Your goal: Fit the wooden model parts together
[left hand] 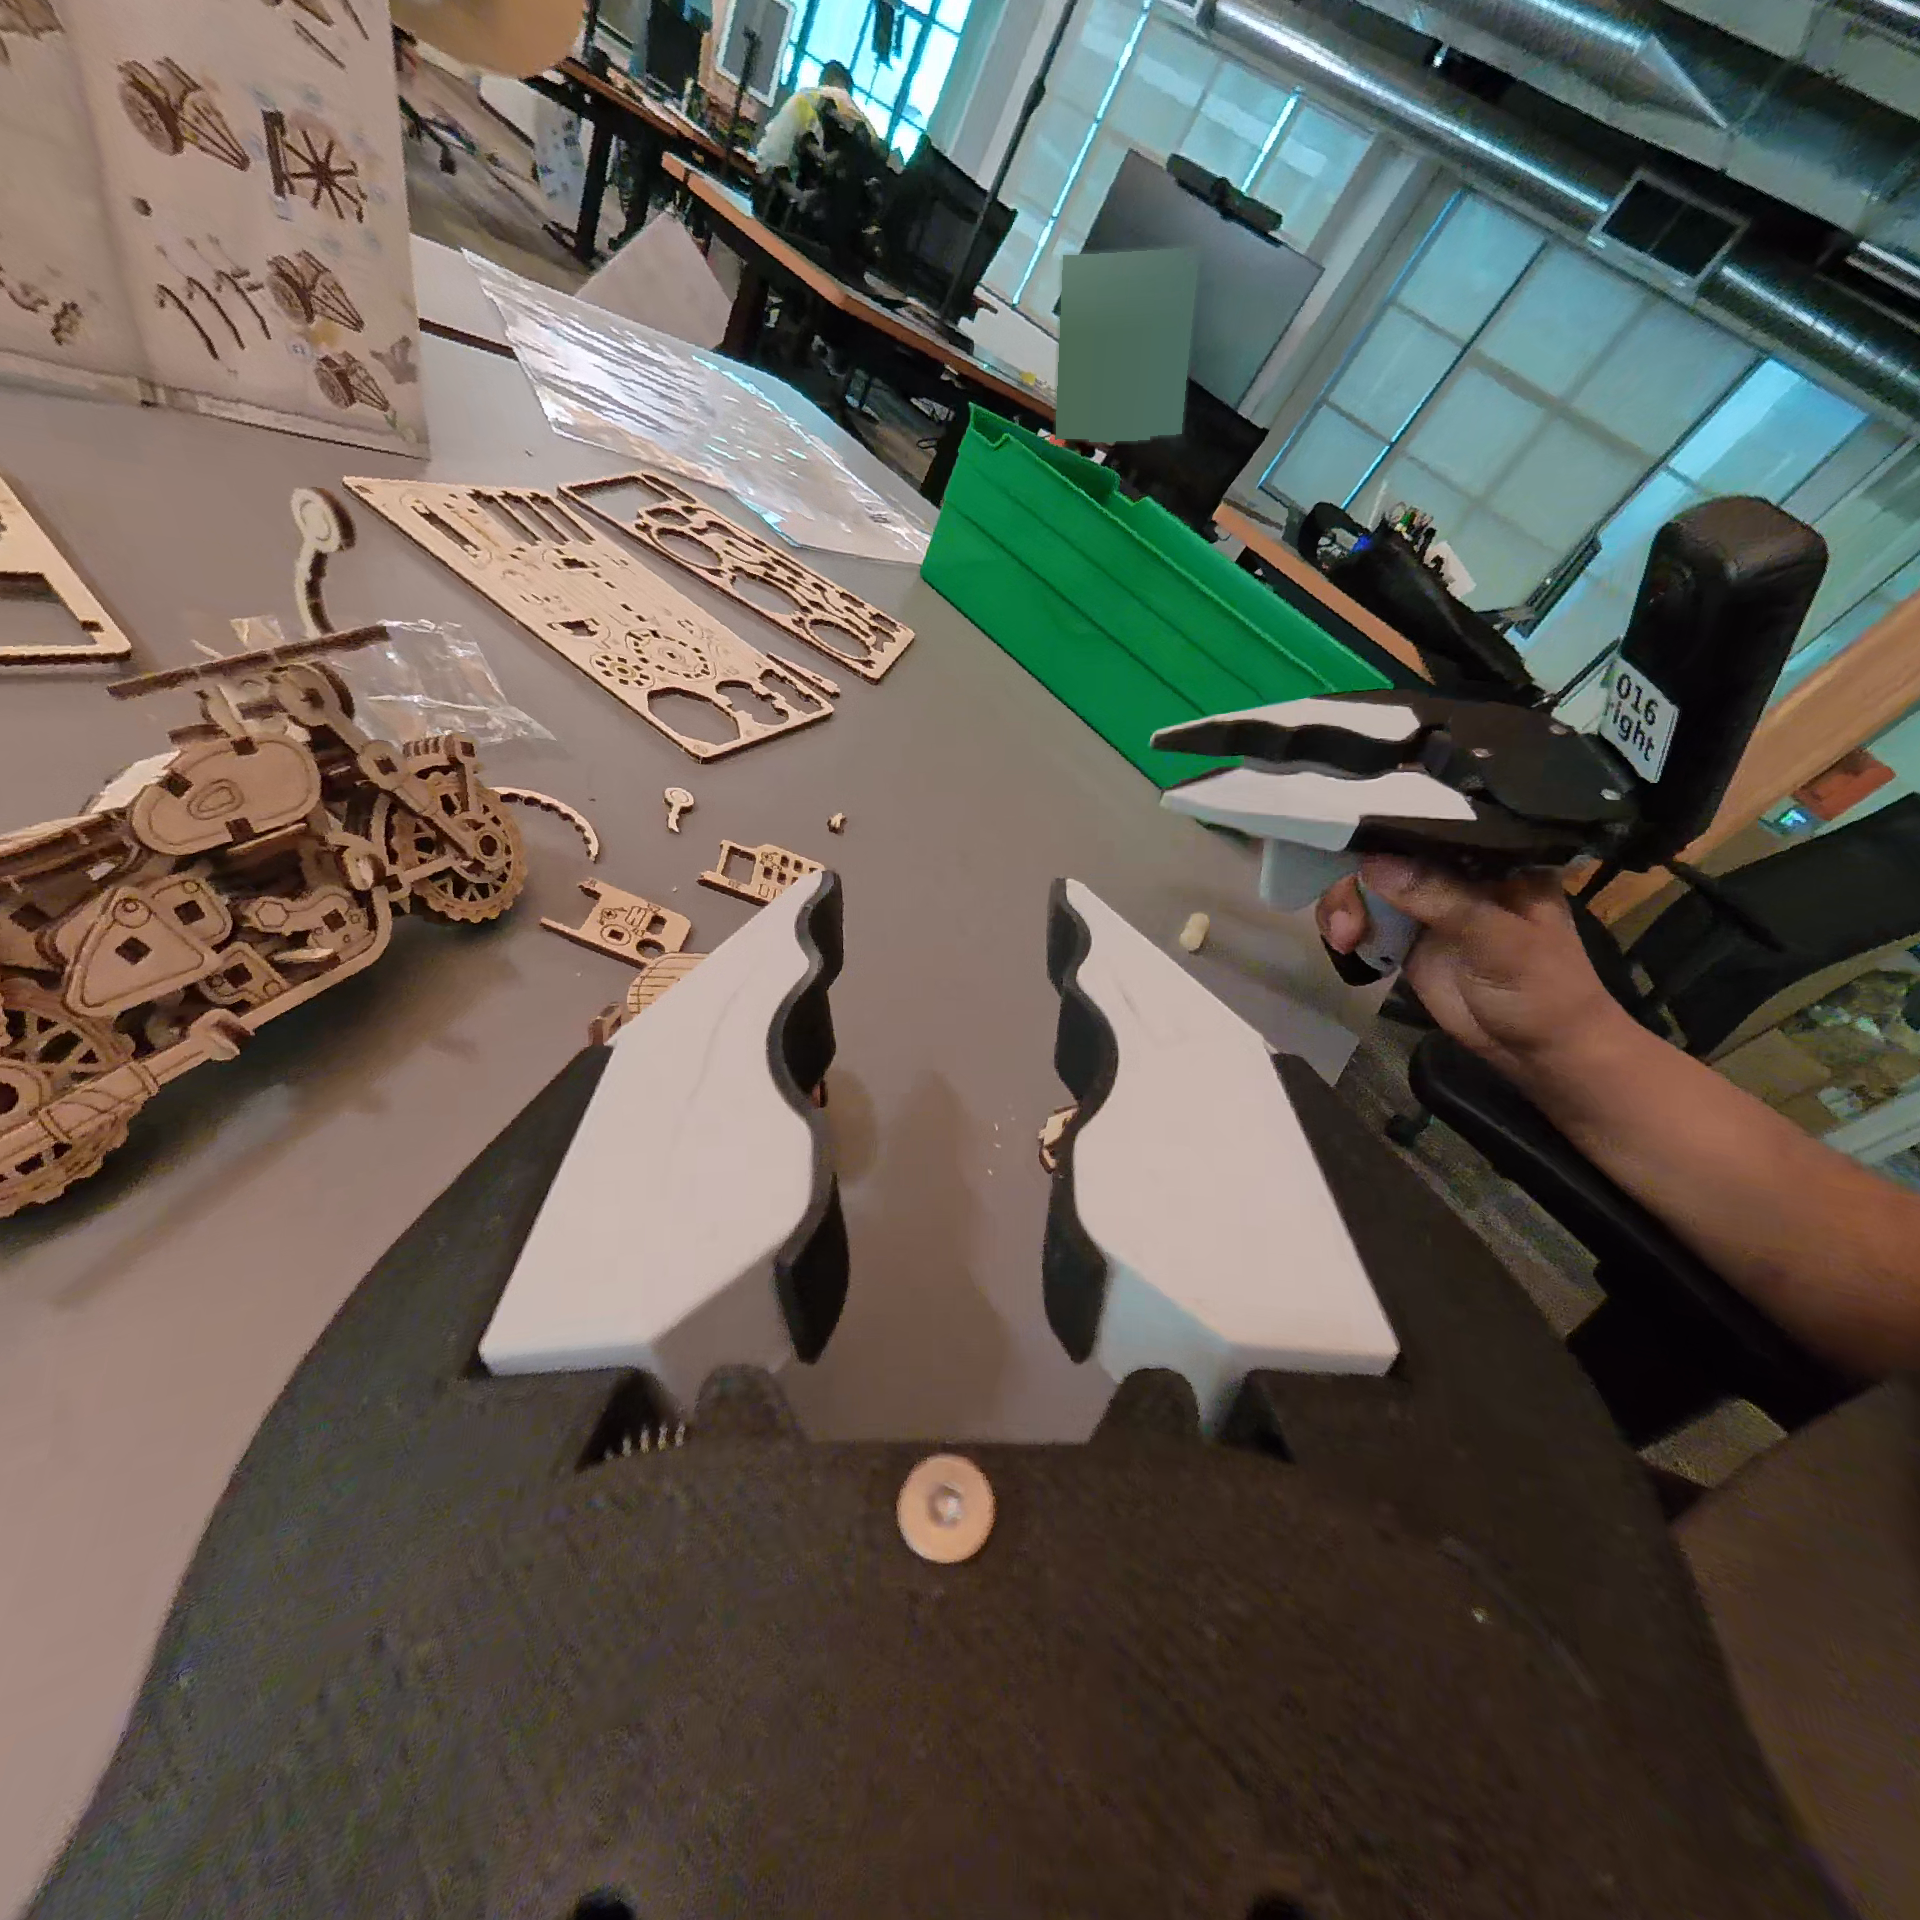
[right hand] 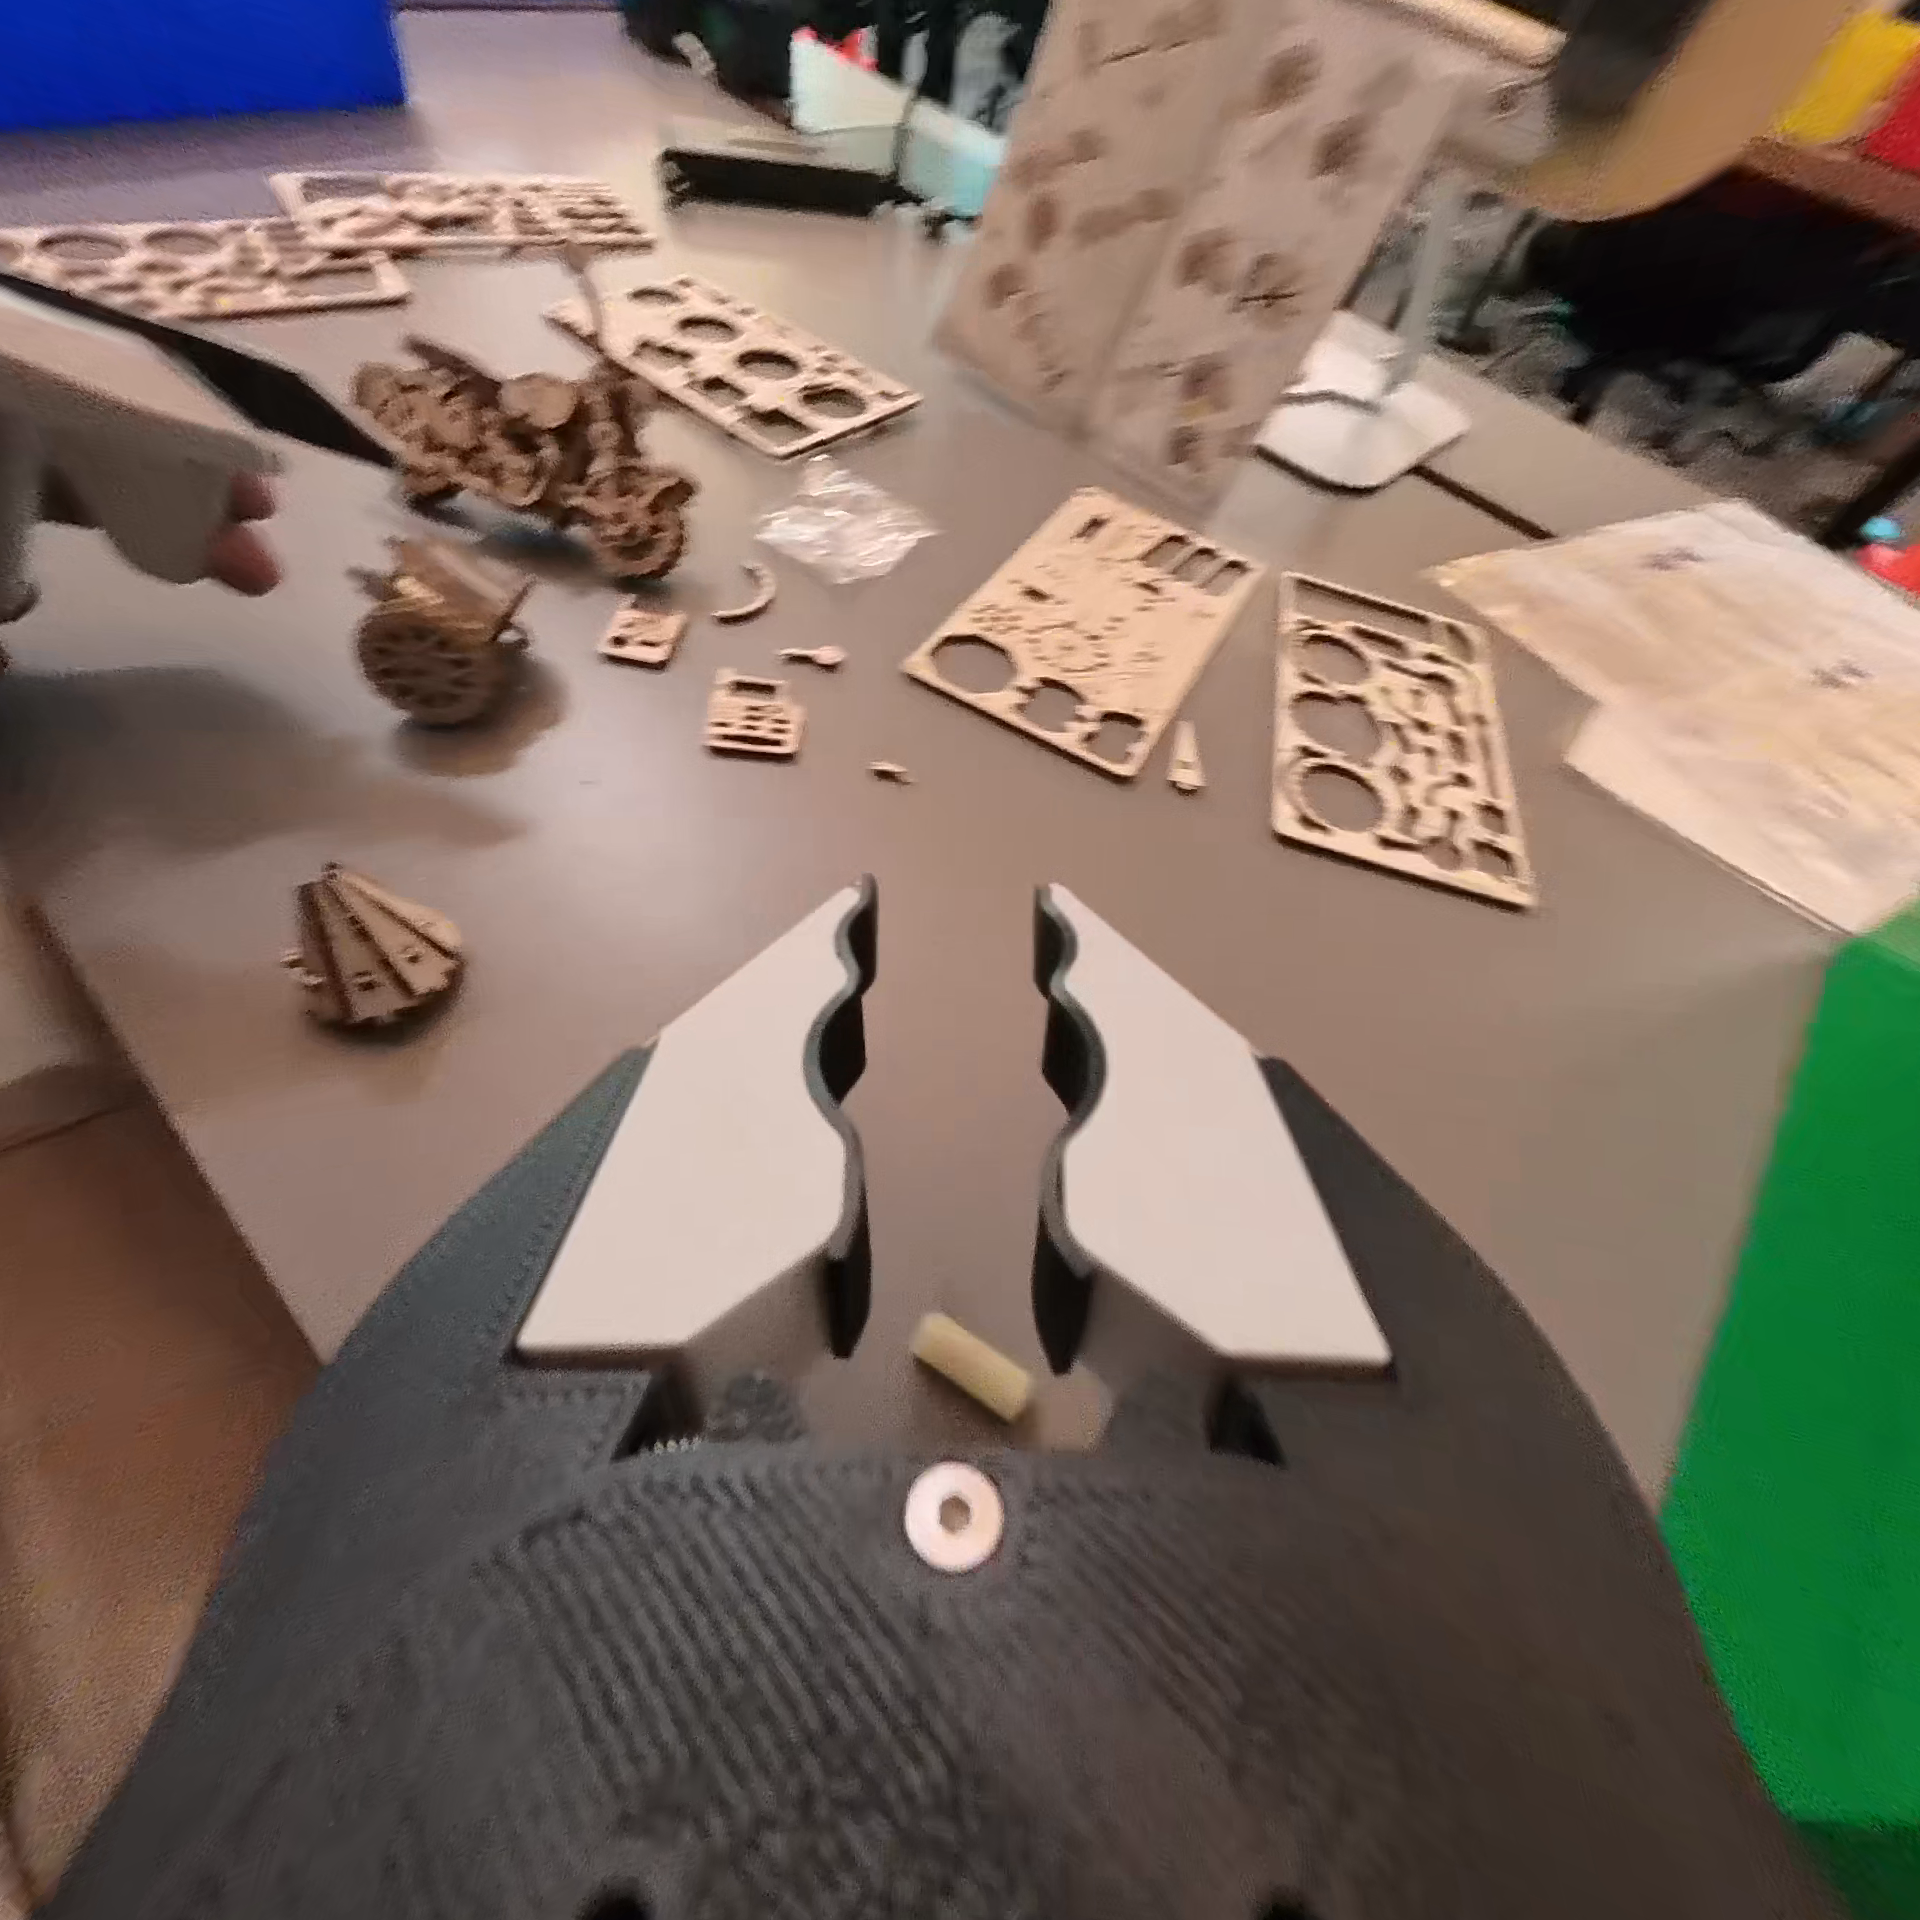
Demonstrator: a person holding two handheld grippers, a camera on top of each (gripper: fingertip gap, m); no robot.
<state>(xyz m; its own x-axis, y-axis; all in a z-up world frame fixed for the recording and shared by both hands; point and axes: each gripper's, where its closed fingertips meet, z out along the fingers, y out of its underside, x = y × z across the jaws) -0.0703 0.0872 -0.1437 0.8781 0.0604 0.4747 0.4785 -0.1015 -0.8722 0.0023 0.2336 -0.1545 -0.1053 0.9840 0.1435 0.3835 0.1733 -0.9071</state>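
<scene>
Plainly, neither claw holds anything: the left claw [left hand: 940, 904] is spread wide over bare grey worktop [left hand: 935, 665], and the right claw [right hand: 954, 904] is spread too, though less widely, hanging above the worktop with only a small cream peg [right hand: 971, 1363] lying under the base of its fingers, untouched. The task's things lie ahead and to the left of both. The half-built wooden motorcycle [left hand: 208, 862] stands on the worktop well left of the left claw, its long axis running roughly across that view, front wheel [left hand: 473, 852] toward the claw. Loose flat parts sit between model and claw: two small slotted plates [left hand: 621, 923] [left hand: 764, 868] just beyond the left fingertip, and a curved piece [left hand: 561, 816] beside the wheel. From the right wrist view the same model [right hand: 530, 457] is far off and up-left, with a separate wheel assembly [right hand: 436, 649] and a fan-shaped subassembly [right hand: 369, 951] nearer. The left claw is clearly the closer one to the loose plates, so a short reach forward and slightly left looks like the likely move. Punched-out sheets [left hand: 623, 613] and an instruction booklet [left hand: 208, 208] lie farther back, and a green bin [left hand: 1122, 603] sits off to the right.
</scene>
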